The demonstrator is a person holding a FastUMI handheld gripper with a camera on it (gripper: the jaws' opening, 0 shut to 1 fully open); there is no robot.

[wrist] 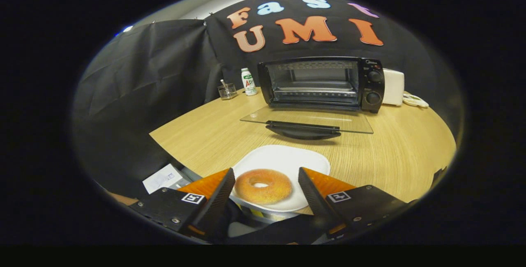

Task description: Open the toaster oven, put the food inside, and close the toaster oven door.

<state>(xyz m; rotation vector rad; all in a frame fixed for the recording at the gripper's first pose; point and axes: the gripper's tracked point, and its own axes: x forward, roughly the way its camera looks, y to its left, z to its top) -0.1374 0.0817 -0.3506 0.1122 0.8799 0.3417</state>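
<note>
Fingers (266, 185) spread wide, straddling the golden ring-shaped doughnut (263, 185) on its white plate (283, 160) at the near bench edge, neither touching: apparently set for a grasp. Far across, black toaster oven (322, 82) stands with glass door (306, 120) dropped flat, ready for loading.

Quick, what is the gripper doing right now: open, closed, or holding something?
Gripper: open, fingers on either side of the doughnut on the white plate, not pressing on it.
</note>
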